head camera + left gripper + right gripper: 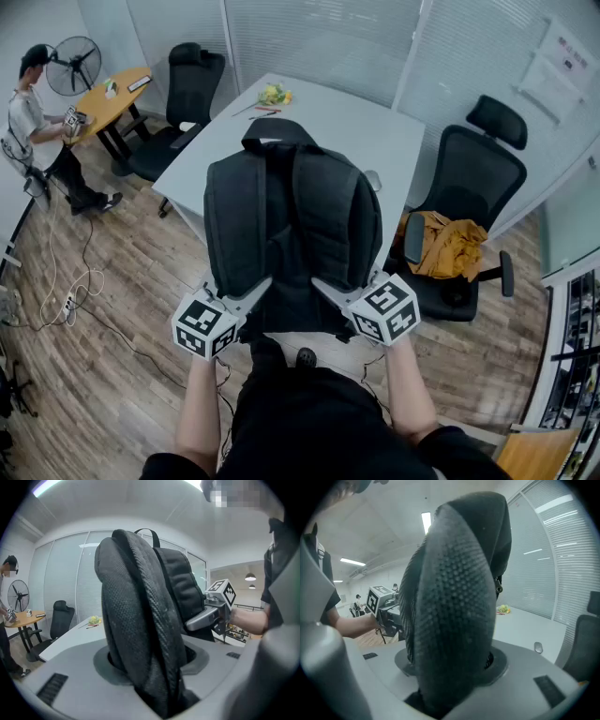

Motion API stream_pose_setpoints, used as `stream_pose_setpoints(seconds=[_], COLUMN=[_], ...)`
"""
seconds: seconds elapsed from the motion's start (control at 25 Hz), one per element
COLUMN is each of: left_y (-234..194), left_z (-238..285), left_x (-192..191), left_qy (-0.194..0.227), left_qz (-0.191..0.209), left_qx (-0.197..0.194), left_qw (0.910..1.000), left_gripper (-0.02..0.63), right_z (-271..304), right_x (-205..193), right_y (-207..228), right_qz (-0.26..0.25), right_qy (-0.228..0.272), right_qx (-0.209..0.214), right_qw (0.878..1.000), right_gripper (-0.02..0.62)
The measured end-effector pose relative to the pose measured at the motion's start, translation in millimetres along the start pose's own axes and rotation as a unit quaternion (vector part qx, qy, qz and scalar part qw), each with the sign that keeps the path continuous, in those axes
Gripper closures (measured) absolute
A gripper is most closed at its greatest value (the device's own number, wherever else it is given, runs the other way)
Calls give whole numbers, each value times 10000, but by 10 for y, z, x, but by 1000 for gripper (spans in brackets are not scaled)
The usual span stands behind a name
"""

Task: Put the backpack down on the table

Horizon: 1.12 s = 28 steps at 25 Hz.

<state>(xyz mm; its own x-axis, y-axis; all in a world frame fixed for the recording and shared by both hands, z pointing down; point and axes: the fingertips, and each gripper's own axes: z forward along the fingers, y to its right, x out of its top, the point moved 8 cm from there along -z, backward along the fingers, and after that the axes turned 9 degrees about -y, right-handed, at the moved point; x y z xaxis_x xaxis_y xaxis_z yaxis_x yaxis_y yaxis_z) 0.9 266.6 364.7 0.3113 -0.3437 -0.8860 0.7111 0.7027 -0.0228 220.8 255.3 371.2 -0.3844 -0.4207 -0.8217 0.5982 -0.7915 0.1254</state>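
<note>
Over the near edge of the white table point(394, 131), the backpack point(292, 220) hangs upright at your twelve o'clock, its long axis vertical, seemingly not yet set down. Your left gripper point(255, 291), at eleven, is clamped on one padded shoulder strap point(140, 634). Your right gripper point(326, 289), at one, bites the other strap point(454, 620). Both are equally near, jaws partway closed around the padding.

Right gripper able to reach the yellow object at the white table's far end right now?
Probably not. The right gripper is shut on a padded strap of the black fabric backpack, held up between it and the yellow object far across the white table; the load must go down first.
</note>
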Motion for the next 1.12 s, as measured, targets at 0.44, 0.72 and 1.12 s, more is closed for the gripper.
stream_pose_setpoints(seconds=[0.44, 0.72, 1.12], left_y=[167, 208, 32], left_z=[-30, -21, -64], left_x=[-13, -51, -151], left_qy=[-20, -59, -145], left_qz=[-33, -129, -299], left_qx=[22, 59, 99], left_qw=[10000, 9999, 9994], left_gripper=[390, 388, 388], right_z=[-122, -124, 95], right_x=[-89, -129, -74], right_y=[-44, -29, -21], right_qz=[-25, -30, 46], right_qy=[-11, -74, -156], right_qx=[58, 151, 364], right_qw=[10000, 9999, 9992], right_gripper=[390, 387, 377])
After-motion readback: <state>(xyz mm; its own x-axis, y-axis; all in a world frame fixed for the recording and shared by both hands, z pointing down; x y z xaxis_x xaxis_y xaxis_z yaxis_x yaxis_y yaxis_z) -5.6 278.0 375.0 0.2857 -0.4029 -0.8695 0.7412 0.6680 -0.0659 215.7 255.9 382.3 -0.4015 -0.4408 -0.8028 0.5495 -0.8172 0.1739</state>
